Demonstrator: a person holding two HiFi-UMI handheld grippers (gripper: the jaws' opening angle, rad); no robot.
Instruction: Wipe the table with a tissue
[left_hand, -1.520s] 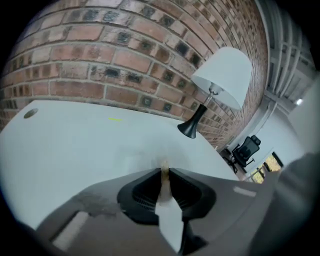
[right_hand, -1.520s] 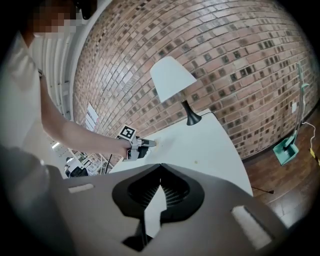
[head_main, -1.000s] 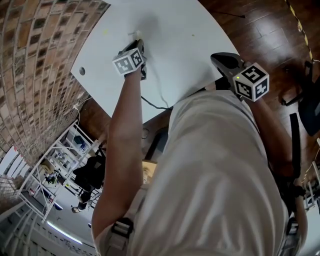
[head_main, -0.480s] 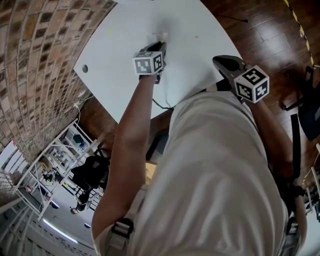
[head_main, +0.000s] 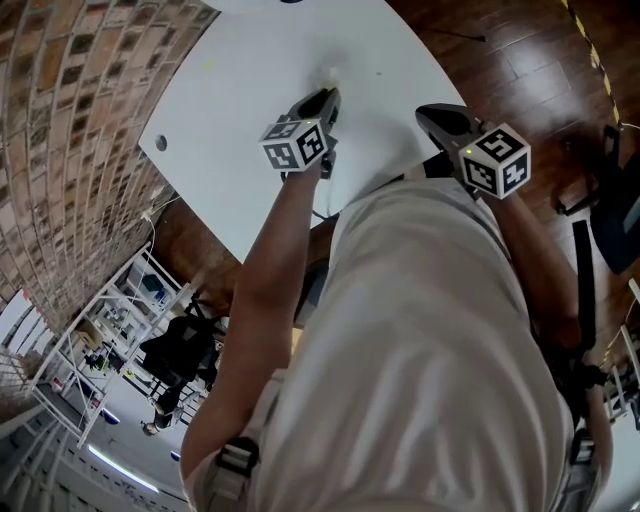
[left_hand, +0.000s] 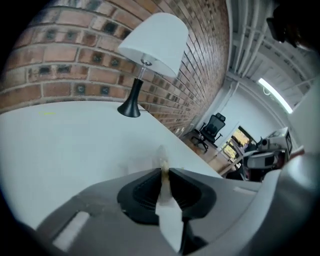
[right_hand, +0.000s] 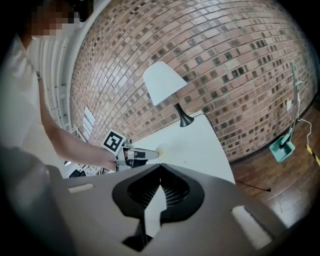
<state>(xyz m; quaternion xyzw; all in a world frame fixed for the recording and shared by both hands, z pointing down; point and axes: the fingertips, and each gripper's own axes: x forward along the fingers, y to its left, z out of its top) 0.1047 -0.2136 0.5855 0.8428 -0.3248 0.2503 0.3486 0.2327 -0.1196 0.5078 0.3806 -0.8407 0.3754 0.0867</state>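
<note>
Now left tongs (left_hand: 165, 171) clamped on tissue (left_hand: 169, 216) touching white table (left_hand: 75, 142); right tongs (right_hand: 160, 168) closed, empty.

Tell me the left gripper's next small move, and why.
Probably drag the left gripper sideways over the white table. Its jaws pinch the tissue, whose tip seems to touch the tabletop, and much bare surface lies beside it.

Two hand-held grippers (head_main: 328, 95) (head_main: 426, 112), one tissue (left_hand: 162, 161), one lamp (left_hand: 152, 37), one table (head_main: 250, 70).
</note>
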